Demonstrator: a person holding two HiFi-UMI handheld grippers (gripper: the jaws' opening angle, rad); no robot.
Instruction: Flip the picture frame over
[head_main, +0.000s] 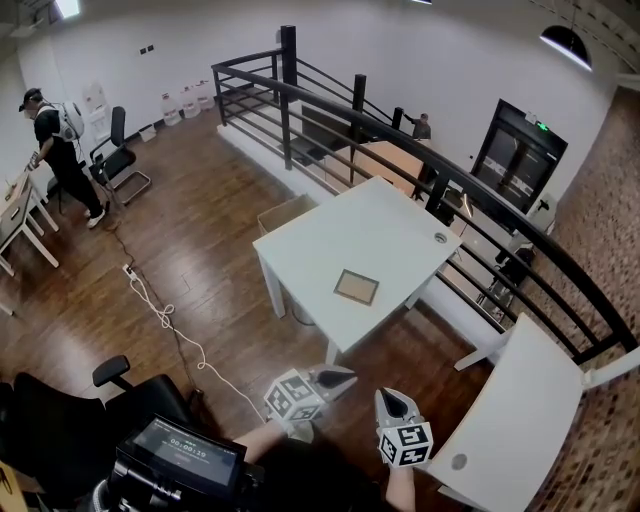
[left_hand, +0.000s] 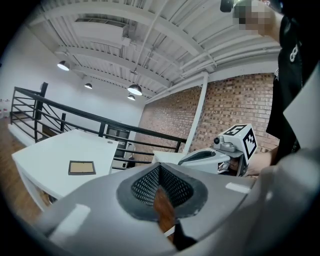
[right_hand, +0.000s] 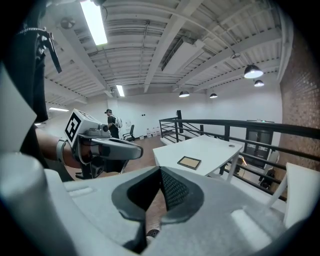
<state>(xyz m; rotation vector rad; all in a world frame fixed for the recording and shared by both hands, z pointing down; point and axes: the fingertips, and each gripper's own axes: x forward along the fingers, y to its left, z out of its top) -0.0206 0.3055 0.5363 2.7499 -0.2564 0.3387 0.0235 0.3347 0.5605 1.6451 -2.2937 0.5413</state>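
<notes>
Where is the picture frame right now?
In the head view, the picture frame lies flat on the white table, mid-picture, nearer the table's front corner than the railing.

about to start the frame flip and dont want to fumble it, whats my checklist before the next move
1. Picture frame lying flat, wholly on the white table: ok.
2. Which face of the frame is up: cannot tell.
3. Nothing held in the left gripper or the right gripper: ok.
4. Jaws open for a grasp: not ok, both are shut.
5. Grippers at the frame: not ok, both are short of the table's near corner, over the floor.
</notes>
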